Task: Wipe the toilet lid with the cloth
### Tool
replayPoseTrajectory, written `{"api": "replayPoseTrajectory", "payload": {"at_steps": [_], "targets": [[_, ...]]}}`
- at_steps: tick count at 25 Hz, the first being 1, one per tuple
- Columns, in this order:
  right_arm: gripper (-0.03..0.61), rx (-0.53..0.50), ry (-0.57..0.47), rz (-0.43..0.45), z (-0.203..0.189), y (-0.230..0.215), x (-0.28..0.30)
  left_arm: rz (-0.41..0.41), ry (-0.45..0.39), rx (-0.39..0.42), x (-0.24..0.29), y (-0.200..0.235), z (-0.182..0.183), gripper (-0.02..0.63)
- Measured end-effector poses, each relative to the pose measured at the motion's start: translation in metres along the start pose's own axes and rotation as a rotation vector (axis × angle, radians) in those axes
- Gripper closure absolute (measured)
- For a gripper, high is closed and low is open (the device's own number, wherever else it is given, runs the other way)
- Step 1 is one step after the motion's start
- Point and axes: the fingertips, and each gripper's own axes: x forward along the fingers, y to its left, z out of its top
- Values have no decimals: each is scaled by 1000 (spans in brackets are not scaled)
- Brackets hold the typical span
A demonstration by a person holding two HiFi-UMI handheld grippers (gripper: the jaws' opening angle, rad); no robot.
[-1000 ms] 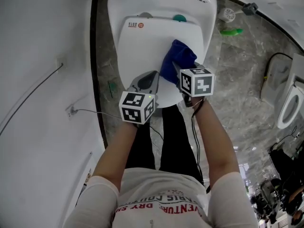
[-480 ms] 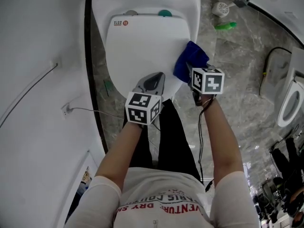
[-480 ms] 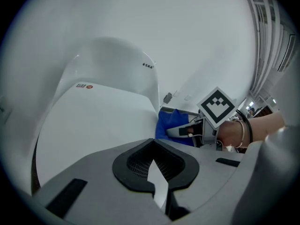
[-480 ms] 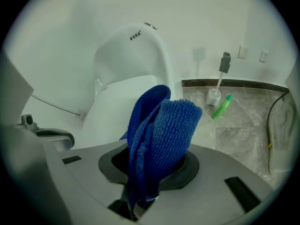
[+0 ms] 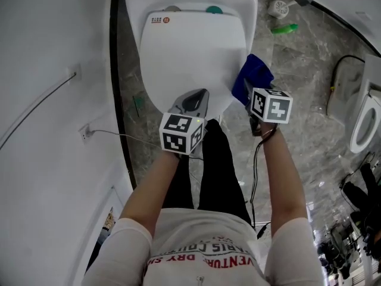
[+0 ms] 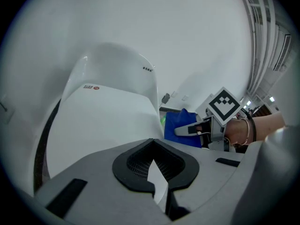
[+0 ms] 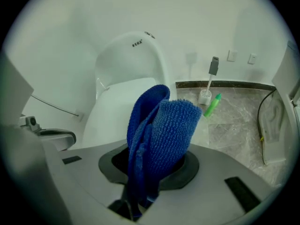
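Note:
The white toilet lid (image 5: pixel 190 46) is closed and fills the top of the head view. A folded blue cloth (image 5: pixel 253 75) is pinched in my right gripper (image 5: pixel 257 97), which is shut on it; the cloth hangs off the lid's right edge, over the floor. In the right gripper view the blue cloth (image 7: pixel 159 139) stands up between the jaws, with the toilet lid (image 7: pixel 117 107) behind it to the left. My left gripper (image 5: pixel 191 102) is shut and empty at the lid's front edge. From the left gripper view I see the lid (image 6: pixel 103 121) ahead and the cloth (image 6: pixel 180 125) at right.
A marble floor (image 5: pixel 297 88) lies right of the toilet, with a green bottle (image 5: pixel 284 28) and a toilet brush (image 5: pixel 277 8) at the back. A white wall (image 5: pixel 53 70) with a cable stands at left. The person's legs are just below the lid's front.
The right gripper has carried the cloth rightwards across the lid and past its right edge. The left gripper stays at the lid's front edge, still shut.

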Motion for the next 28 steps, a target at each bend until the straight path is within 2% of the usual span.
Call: {"api": "replayPoseTrajectory", "payload": {"at_steps": [6, 12, 17, 21, 28], "targets": [[480, -21, -41, 88, -11, 97, -8, 27, -20, -16, -61, 43, -23, 607], [480, -80, 4, 186, -39, 215, 27, 104, -17, -62, -130, 114, -64, 607], [480, -141, 36, 240, -51, 295, 62, 144, -49, -107, -172, 165, -86, 607], [480, -161, 44, 252, -58, 333, 91, 161, -69, -135, -191, 197, -101, 607], [480, -154, 60, 224, -72, 350, 121, 162, -44, -139, -199, 225, -133, 607]]}}
